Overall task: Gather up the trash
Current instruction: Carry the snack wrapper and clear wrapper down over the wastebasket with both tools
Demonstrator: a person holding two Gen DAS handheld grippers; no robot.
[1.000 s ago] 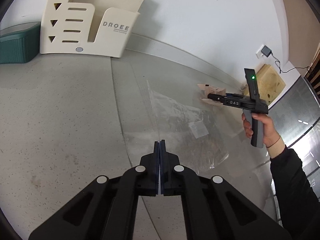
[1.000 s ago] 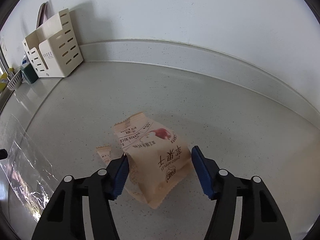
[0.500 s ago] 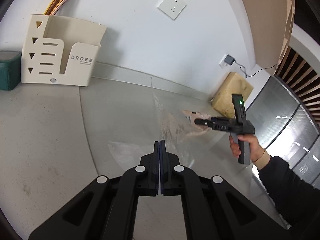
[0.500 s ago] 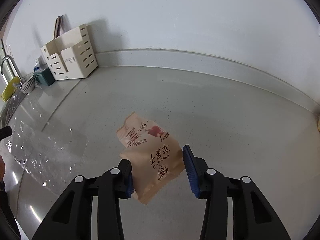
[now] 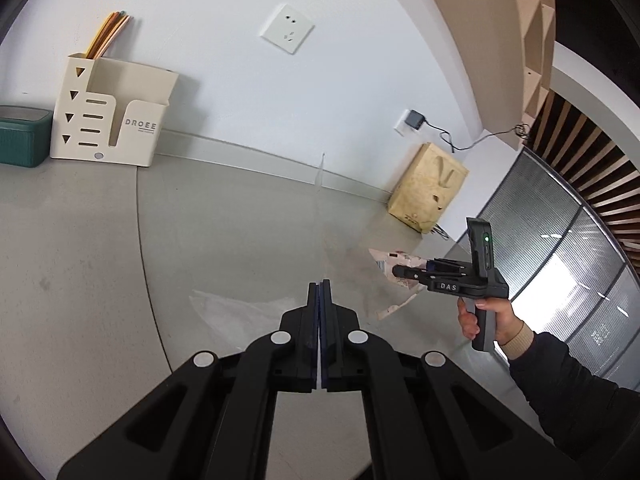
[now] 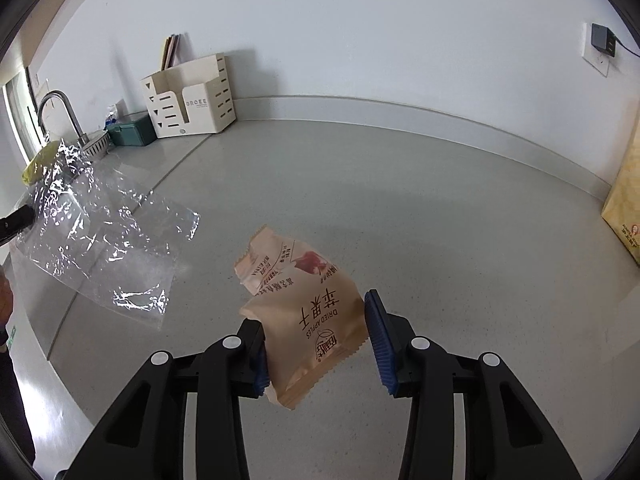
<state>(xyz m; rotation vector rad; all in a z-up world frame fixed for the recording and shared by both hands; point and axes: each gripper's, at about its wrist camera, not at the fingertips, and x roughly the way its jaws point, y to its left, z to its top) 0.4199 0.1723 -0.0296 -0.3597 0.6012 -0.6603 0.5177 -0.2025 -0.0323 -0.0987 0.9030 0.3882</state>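
Note:
My left gripper (image 5: 319, 292) is shut on the edge of a clear plastic bag (image 5: 332, 240), held up above the grey counter; the bag also shows in the right wrist view (image 6: 100, 232), hanging crumpled at the left. My right gripper (image 6: 316, 340) is shut on a tan dried-apple snack packet (image 6: 308, 312), lifted off the counter. In the left wrist view the right gripper (image 5: 404, 272) holds the packet (image 5: 394, 260) just right of the bag.
A cream file holder (image 5: 108, 120) and a green box (image 5: 24, 136) stand at the back wall. A yellow-brown box (image 5: 428, 188) stands at the right by the wall. A tap and sink (image 6: 60, 120) are at far left.
Both grippers rose from the counter. The clear bag lifted with the left gripper and the snack packet with the right, and the two came closer together.

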